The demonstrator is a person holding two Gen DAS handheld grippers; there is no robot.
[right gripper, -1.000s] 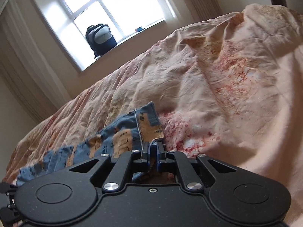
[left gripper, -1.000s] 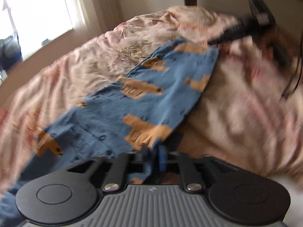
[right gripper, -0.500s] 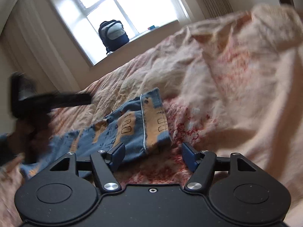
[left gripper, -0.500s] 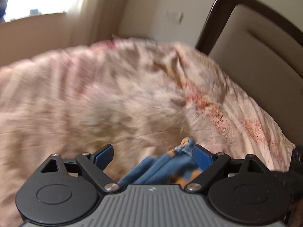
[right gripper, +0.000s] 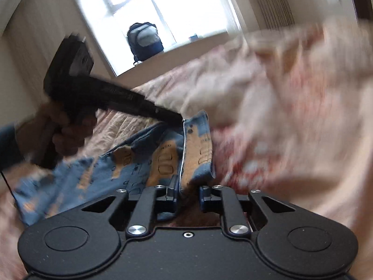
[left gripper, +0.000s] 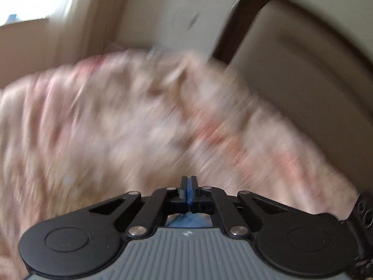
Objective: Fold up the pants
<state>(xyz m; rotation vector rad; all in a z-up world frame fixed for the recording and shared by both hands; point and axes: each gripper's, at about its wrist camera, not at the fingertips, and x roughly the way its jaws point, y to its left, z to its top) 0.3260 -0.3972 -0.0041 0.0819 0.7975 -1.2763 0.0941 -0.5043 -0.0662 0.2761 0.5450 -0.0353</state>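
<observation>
The blue pants (right gripper: 163,158) with orange prints lie crumpled on a pink flowered bedspread (right gripper: 291,116). My right gripper (right gripper: 189,192) sits at their near hem. Its jaws are closing, with the hem between them against the left pad and a gap still showing at the right pad. A hand (right gripper: 67,128) holds my left gripper (right gripper: 179,119), whose tip meets the pants' far edge. In the left wrist view that gripper (left gripper: 189,182) is shut, pads together. A bit of the blue pants (left gripper: 188,220) shows under it. I cannot tell whether cloth is pinched.
A padded headboard (left gripper: 303,81) with a dark frame rises at the right of the bed. A window (right gripper: 151,7) with a dark backpack (right gripper: 144,40) on its sill lies beyond the bed. Both views are blurred by motion.
My left gripper carried the pants' end across towards my right gripper, opened wide over the cloth, then shut. My right gripper let go of the hem, opened, and has narrowed around it again.
</observation>
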